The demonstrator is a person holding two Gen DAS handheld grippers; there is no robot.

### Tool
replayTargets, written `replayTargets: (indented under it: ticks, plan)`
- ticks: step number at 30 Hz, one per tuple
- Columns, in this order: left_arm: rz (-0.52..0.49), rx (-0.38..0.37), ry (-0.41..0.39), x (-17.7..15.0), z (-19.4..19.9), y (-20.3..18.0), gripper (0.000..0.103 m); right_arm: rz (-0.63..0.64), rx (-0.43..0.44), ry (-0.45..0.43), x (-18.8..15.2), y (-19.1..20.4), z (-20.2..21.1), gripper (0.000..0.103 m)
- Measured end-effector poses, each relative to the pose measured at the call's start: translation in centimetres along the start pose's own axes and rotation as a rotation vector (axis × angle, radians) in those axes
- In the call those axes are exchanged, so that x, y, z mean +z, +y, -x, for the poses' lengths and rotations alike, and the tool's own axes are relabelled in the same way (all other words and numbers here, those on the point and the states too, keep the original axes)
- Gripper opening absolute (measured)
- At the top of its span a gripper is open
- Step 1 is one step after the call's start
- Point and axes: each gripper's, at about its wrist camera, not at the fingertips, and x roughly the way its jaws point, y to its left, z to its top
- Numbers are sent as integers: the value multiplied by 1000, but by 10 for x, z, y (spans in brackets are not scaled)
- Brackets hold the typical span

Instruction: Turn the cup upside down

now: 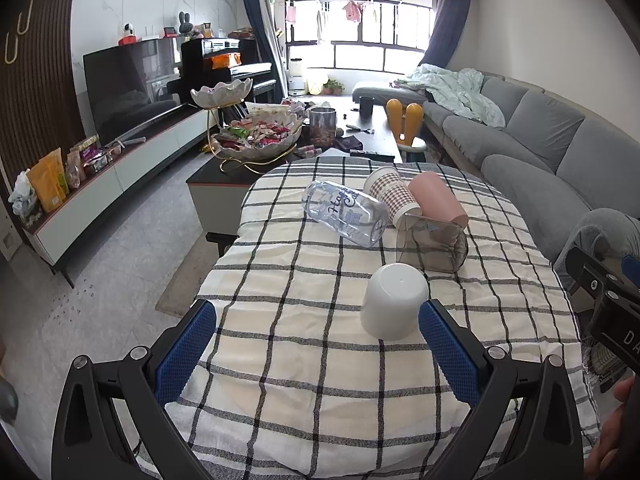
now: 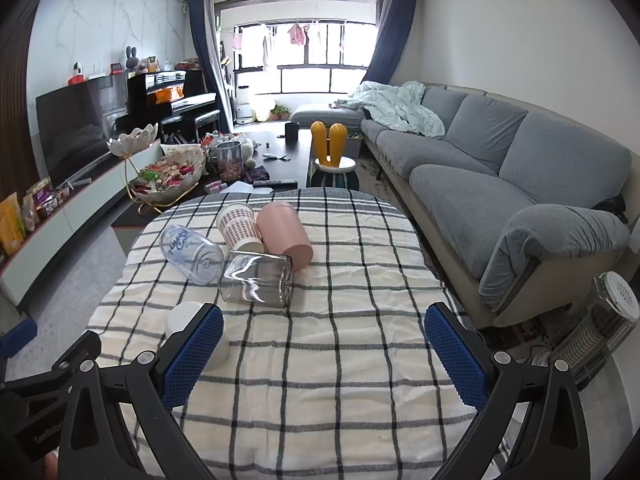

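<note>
A white cup (image 1: 394, 300) stands upside down on the checked tablecloth (image 1: 304, 280), just ahead of my left gripper's right finger. My left gripper (image 1: 318, 320) is open and empty. Beyond lie a clear printed cup (image 1: 346, 213), a plaid cup (image 1: 392, 194), a pink cup (image 1: 438, 198) and a smoky square glass (image 1: 432, 246), all on their sides. In the right wrist view my right gripper (image 2: 324, 330) is open and empty; the white cup (image 2: 188, 316) sits partly behind its left finger, with the clear cup (image 2: 192, 254), plaid cup (image 2: 240, 228), pink cup (image 2: 284, 234) and smoky glass (image 2: 256, 278) ahead.
A grey sofa (image 2: 500, 184) runs along the right. A dark coffee table (image 1: 288, 148) with a snack bowl stand (image 1: 256, 136) is behind the table. A TV unit (image 1: 120, 152) is at the left. A heater (image 2: 596, 320) stands at the right.
</note>
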Motion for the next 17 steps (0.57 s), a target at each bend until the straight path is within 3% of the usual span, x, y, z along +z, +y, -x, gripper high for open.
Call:
replayTargets:
  ticks: [17]
  plan:
    - [10,16,-2,0,0,2,103,-2,1,-1,1,0,0,101]
